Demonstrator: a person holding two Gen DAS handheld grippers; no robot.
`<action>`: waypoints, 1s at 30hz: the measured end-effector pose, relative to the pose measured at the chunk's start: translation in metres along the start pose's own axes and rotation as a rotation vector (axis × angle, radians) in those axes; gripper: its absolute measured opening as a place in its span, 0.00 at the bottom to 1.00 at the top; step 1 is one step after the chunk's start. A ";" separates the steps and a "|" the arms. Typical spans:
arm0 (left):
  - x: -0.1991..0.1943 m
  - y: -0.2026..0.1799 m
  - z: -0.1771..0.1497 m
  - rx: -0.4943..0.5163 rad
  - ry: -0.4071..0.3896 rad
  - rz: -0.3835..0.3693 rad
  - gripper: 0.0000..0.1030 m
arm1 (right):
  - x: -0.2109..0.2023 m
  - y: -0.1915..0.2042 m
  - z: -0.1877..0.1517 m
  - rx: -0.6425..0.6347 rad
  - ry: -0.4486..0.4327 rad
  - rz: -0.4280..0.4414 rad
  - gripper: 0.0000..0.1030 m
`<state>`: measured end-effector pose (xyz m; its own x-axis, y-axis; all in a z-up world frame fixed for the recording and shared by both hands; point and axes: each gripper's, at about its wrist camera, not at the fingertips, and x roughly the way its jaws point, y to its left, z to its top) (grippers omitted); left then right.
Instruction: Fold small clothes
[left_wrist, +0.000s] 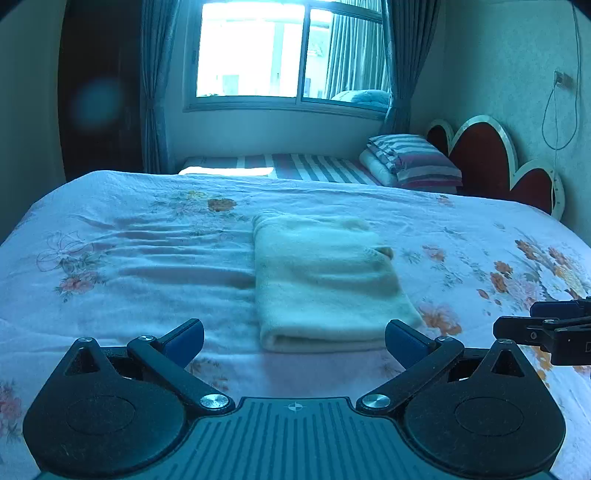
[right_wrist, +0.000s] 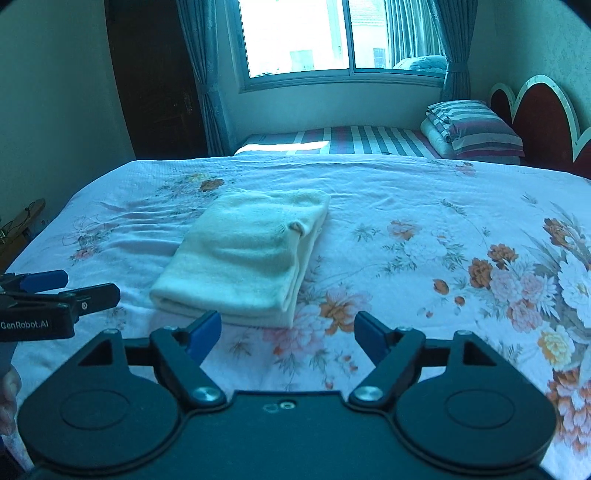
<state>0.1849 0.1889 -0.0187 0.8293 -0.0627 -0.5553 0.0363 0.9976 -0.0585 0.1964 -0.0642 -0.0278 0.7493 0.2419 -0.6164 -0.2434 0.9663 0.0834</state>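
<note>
Holding both tools clear of the bed, you have nothing between either pair of fingers. Your left tool (left_wrist: 294, 341) stands with its blue pads wide apart, and the folded cream garment (left_wrist: 325, 280) lies just ahead of them on the floral bedspread (left_wrist: 129, 258), its rolled near edge facing you and not touching either pad. Your right tool (right_wrist: 288, 338) is also spread apart and empty (a little narrower than the left), with the same folded cream garment (right_wrist: 247, 254) ahead and to its left, one corner just beyond the left blue pad (right_wrist: 205, 334). In the left wrist view the right tool's tip (left_wrist: 546, 328) pokes in from the right edge, above the bedspread and apart from the garment; in the right wrist view the left tool (right_wrist: 51, 295) enters from the left edge, near the garment's near corner but not on it. The garment sits as a neat rectangle in several layers around the middle of the bed, with creases in the bedspread running off to its left. Beyond the bed there is a striped mattress (right_wrist: 369, 142) with a stack of striped folded bedding (right_wrist: 476, 127), a scalloped red headboard (left_wrist: 491, 158), and a bright window (left_wrist: 255, 51) between curtains.
</note>
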 end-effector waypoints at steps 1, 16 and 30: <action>-0.012 -0.004 -0.005 0.006 0.004 0.005 1.00 | -0.011 0.002 -0.005 0.008 -0.002 0.006 0.78; -0.100 -0.004 -0.041 -0.010 -0.041 -0.011 1.00 | -0.085 0.033 -0.037 -0.005 -0.061 -0.017 1.00; -0.122 -0.006 -0.044 -0.005 -0.076 -0.025 1.00 | -0.104 0.040 -0.041 0.006 -0.082 -0.057 1.00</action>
<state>0.0591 0.1894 0.0134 0.8682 -0.0851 -0.4889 0.0548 0.9956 -0.0759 0.0835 -0.0540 0.0071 0.8099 0.1925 -0.5540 -0.1950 0.9792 0.0551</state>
